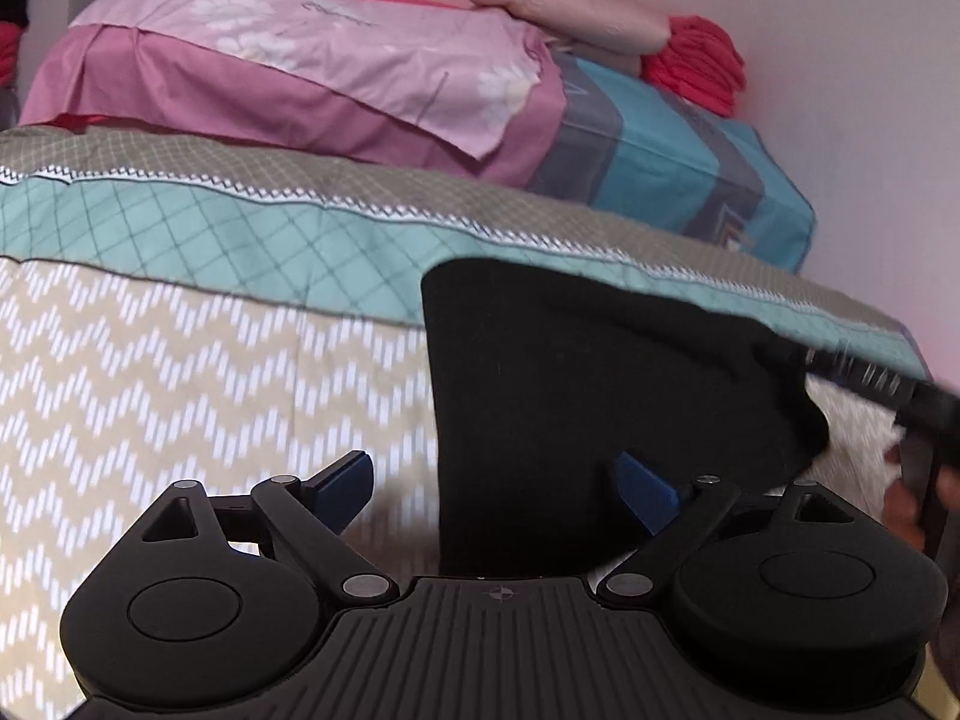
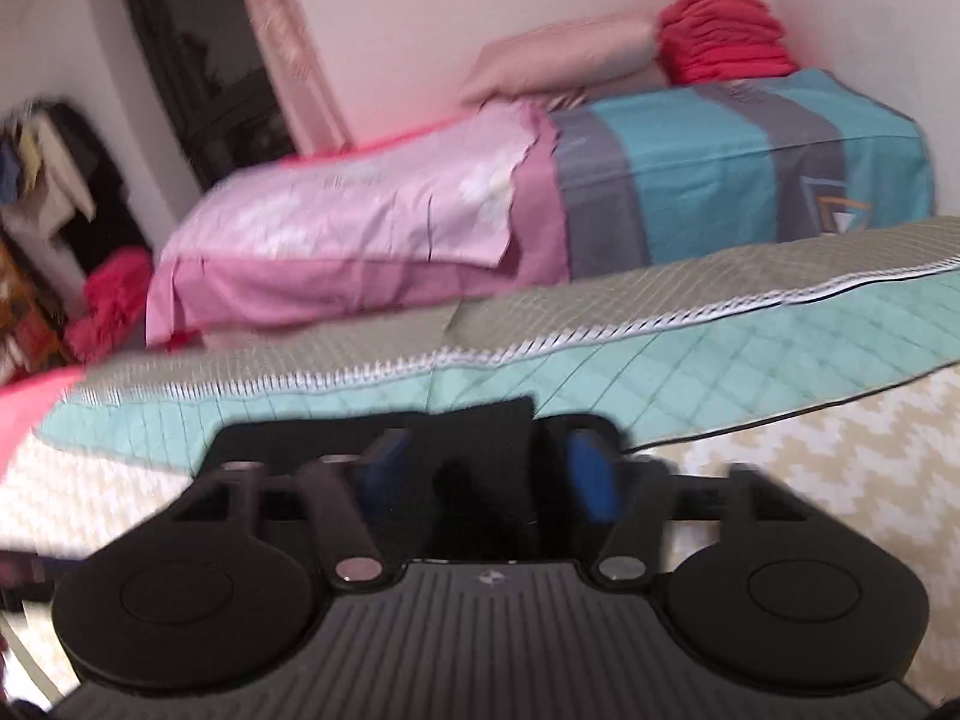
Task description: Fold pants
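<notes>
Slippage is my worry here. My right gripper (image 2: 480, 480) is pinched narrow on a fold of the black soft-fabric pants (image 1: 570, 396), which lie on the beige zigzag-patterned bedspread (image 1: 180, 372) just below its teal quilted band (image 1: 210, 222). My left gripper (image 1: 498, 492) stands wide, holding nothing, the cloth's edge between its blue pads (image 1: 345, 480). With only one side held, the fold could skew or bunch.

The left gripper (image 1: 495, 489) has its jaws spread wide above the bedspread (image 1: 180, 360), with the black pants (image 1: 570, 372) lying ahead and under its right finger, the pillows (image 1: 336, 66) far ahead, and the right gripper (image 1: 924, 408) off right.
</notes>
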